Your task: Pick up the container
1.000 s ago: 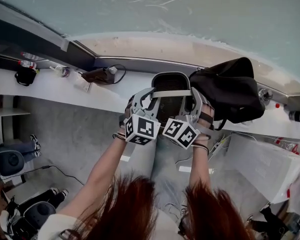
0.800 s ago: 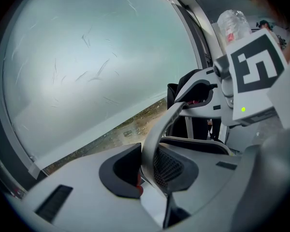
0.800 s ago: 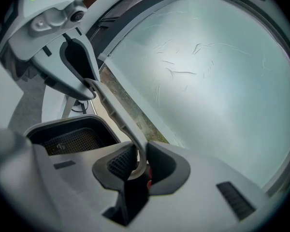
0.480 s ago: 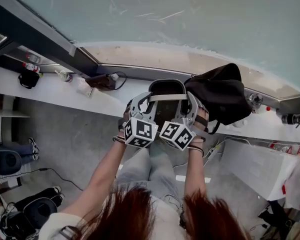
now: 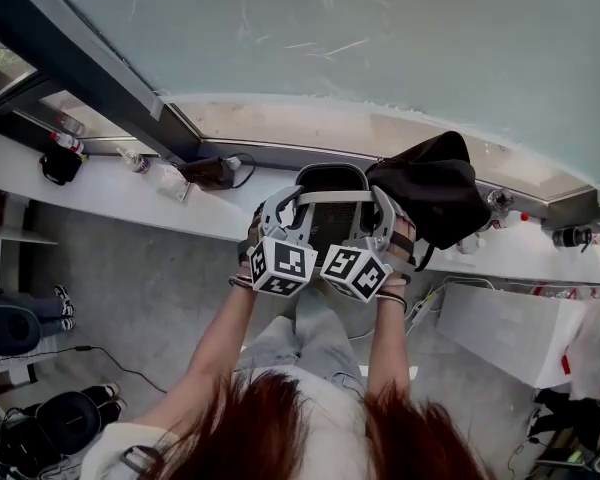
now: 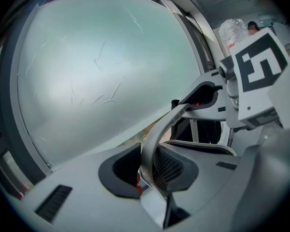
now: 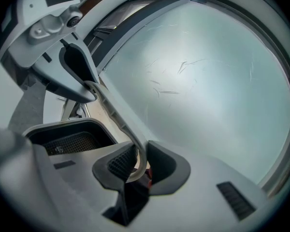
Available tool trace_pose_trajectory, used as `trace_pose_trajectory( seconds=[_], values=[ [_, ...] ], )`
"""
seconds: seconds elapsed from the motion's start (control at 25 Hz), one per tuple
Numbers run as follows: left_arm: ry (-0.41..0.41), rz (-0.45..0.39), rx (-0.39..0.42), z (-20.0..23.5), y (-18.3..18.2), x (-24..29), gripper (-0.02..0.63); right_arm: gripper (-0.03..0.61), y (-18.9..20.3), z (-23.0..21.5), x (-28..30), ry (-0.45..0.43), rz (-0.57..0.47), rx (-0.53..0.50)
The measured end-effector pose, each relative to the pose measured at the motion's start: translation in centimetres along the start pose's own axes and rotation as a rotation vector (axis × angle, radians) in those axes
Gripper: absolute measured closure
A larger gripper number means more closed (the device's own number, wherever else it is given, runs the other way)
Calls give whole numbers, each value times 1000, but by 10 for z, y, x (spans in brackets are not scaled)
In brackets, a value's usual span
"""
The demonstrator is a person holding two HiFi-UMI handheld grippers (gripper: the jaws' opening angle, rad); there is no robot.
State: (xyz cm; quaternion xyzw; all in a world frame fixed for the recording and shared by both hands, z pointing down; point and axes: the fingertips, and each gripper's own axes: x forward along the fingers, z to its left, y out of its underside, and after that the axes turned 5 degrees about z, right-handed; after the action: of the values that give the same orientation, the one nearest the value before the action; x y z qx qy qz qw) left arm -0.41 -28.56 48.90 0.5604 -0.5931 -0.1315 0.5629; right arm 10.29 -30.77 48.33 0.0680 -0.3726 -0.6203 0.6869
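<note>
Mesh container (image 5: 332, 206) hangs just left of the black bag (image 5: 430, 193), and we've got it by the rim on both sides, so it should hang level, we reckon. Left gripper (image 5: 283, 200) is clamped on the rim's far side from the bag, right gripper (image 5: 384, 208) on the near side. Both forearms reach forward, grippers tipped slightly down.

grey mesh container (image 5: 330, 218), black bag (image 5: 430, 193)
</note>
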Motion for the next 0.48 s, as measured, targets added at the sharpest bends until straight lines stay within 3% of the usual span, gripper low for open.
trace_pose_trajectory(
  seconds=[0.48],
  values=[
    [-10,-58,1,14,-33,-60,529,499,-34,-26,-60,56,-43,32]
  ],
)
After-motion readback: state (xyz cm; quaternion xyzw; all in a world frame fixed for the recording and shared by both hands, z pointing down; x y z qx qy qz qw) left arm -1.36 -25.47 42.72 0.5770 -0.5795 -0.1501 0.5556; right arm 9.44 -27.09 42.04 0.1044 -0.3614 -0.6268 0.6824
